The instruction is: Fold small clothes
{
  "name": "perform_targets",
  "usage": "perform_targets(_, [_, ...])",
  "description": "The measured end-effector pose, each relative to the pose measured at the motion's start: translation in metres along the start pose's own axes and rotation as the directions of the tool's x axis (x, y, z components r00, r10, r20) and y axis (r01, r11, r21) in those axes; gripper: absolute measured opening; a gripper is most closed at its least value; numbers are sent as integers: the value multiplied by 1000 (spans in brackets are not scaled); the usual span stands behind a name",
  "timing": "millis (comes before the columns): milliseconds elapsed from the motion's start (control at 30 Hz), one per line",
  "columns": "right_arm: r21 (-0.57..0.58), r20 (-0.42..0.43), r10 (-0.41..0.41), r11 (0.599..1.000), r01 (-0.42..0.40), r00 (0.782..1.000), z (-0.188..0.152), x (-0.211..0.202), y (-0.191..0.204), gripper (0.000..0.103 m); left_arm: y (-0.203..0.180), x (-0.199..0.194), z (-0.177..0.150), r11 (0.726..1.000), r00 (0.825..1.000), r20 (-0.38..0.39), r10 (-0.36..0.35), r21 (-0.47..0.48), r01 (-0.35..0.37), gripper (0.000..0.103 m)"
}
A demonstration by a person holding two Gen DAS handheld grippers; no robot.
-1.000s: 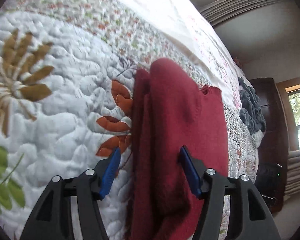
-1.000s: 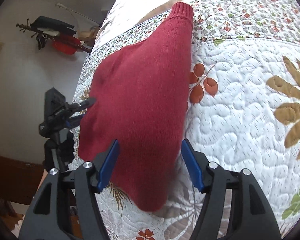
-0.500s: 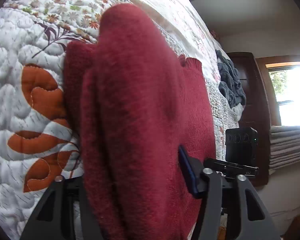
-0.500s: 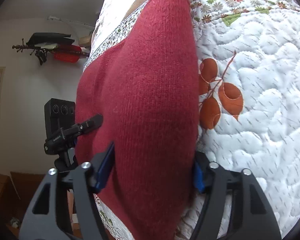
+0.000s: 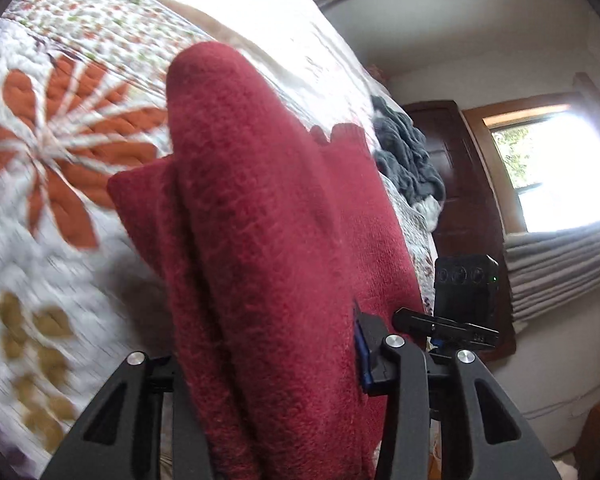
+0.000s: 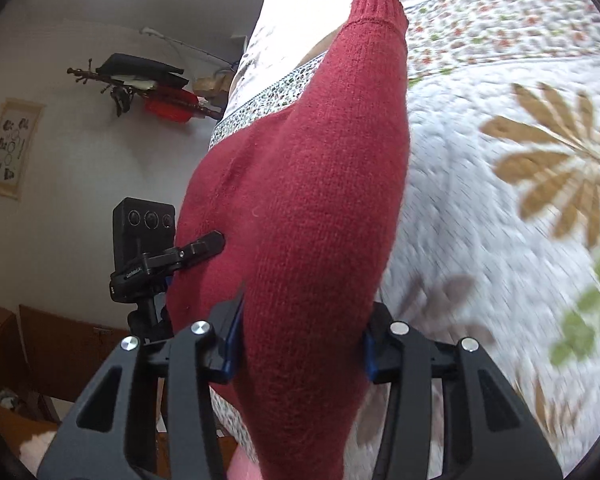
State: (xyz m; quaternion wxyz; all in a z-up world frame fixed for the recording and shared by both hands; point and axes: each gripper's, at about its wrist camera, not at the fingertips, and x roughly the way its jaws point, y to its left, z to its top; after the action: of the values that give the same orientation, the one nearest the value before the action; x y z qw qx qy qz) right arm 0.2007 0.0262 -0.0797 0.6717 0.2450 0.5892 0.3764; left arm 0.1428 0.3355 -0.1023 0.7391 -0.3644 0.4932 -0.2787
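A dark red knitted sweater, folded lengthwise into a thick roll, fills the middle of the left wrist view. My left gripper is shut on its near end; the fabric hides the left finger. In the right wrist view the same sweater stretches away to a ribbed cuff at the top. My right gripper is shut on that near end, blue pads pressing both sides. The near part hangs above the floral quilt and casts a shadow on it.
The quilt covers a bed. A grey blanket lies at its far edge by a dark wooden door. A black camera box on a clamp mount stands beside the bed. A wall rack hangs behind it.
Both grippers went from open above the sweater to shut on it. The sweater's near ends have risen off the quilt, and the quilt pattern has slid past beneath.
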Motion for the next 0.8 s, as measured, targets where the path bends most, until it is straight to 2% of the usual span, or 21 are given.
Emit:
perform_targets(100, [4, 14, -12, 1000, 12, 1000, -31, -32, -8, 44, -24, 15, -31, 1000, 1000, -19, -7, 15, 7, 41])
perform_targets(267, [23, 16, -50, 998, 50, 999, -74, -52, -25, 44, -44, 43, -73, 998, 998, -48, 41, 47, -38, 41])
perform_targets(500, [76, 11, -89, 993, 88, 996, -110, -36, -61, 45, -24, 63, -102, 991, 989, -80, 124, 54, -120, 42])
perform_targets(567, [80, 7, -103, 992, 102, 995, -116, -30, -72, 46, -12, 64, -107, 991, 989, -78, 128, 40, -126, 43])
perform_targets(667, [110, 20, -72, 992, 69, 997, -120, -27, -86, 49, -2, 66, -112, 993, 991, -62, 119, 25, -117, 46])
perform_targets(800, [110, 24, -93, 990, 90, 995, -124, -26, -85, 56, -3, 67, -118, 990, 989, -55, 139, 27, -138, 53])
